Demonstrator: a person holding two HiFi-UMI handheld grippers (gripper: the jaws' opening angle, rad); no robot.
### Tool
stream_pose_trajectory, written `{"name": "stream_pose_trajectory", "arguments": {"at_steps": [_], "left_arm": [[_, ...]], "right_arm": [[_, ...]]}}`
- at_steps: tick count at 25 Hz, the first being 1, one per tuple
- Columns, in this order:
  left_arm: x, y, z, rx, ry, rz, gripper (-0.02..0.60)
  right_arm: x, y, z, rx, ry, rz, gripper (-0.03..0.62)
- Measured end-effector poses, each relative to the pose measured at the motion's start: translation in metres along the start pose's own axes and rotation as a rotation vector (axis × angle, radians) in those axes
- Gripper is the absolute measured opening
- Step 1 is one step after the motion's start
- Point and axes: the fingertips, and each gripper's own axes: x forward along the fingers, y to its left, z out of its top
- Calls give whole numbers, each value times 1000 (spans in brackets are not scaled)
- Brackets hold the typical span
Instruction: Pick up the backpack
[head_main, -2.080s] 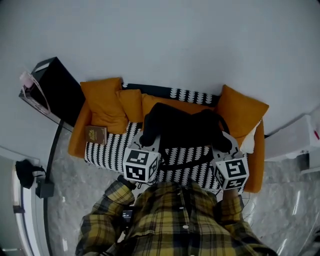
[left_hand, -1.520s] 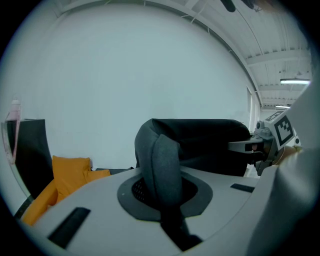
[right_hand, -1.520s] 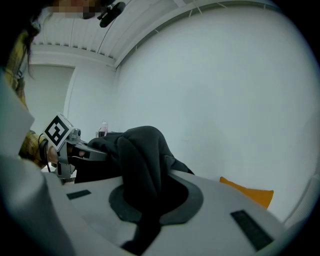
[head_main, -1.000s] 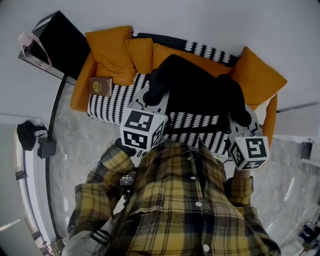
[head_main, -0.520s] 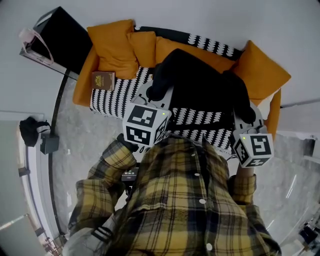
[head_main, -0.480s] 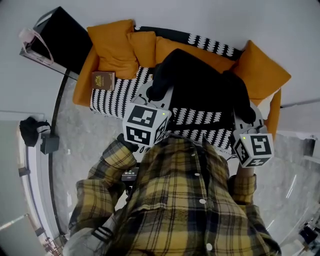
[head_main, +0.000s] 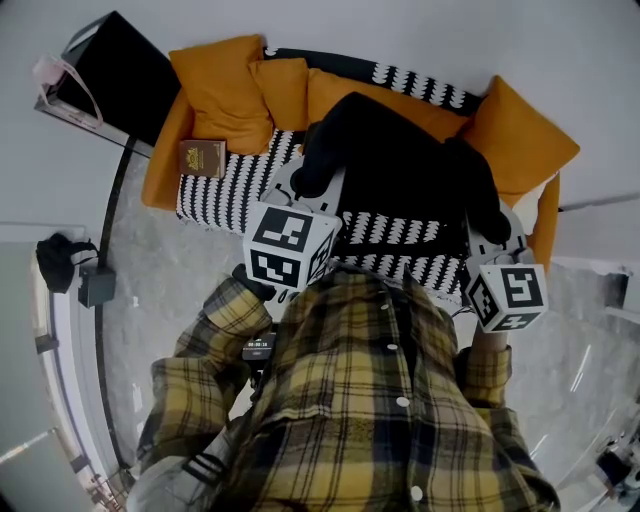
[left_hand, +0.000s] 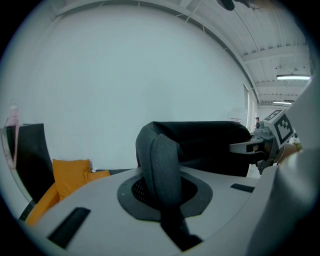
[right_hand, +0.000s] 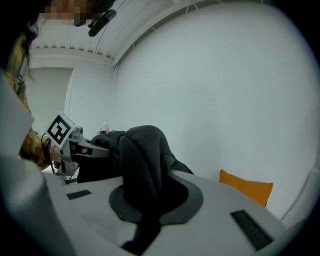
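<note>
The black backpack (head_main: 400, 165) hangs between my two grippers above the sofa (head_main: 225, 190). In the head view my left gripper (head_main: 306, 186) is shut on one padded shoulder strap. My right gripper (head_main: 489, 226) is shut on the other strap. The left gripper view shows that strap (left_hand: 160, 165) pinched in the left gripper (left_hand: 165, 205), with the bag's body (left_hand: 205, 145) behind it. The right gripper view shows the other strap (right_hand: 142, 170) bunched in the right gripper (right_hand: 145, 210). The bottom of the bag is hidden behind the grippers and my shirt.
The sofa has a black-and-white striped cover and several orange cushions (head_main: 215, 85). A brown book (head_main: 202, 158) lies on its left end. A black cabinet (head_main: 105, 70) stands to the left of the sofa. A white unit (head_main: 600, 240) stands to its right. The floor is grey marble.
Since the earliest frame the backpack and both grippers have come up off the sofa seat toward the head camera. Over the last half second nothing has visibly moved.
</note>
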Motion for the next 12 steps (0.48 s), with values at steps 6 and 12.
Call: {"name": "stream_pose_trajectory", "arguments": {"at_steps": [6, 12], "left_arm": [[2, 1, -2, 3, 5, -6, 38], [3, 6, -1, -4, 4, 6, 38]], "right_arm": [[2, -1, -2, 3, 6, 1, 29], [7, 1, -2, -3, 12, 12, 29]]}}
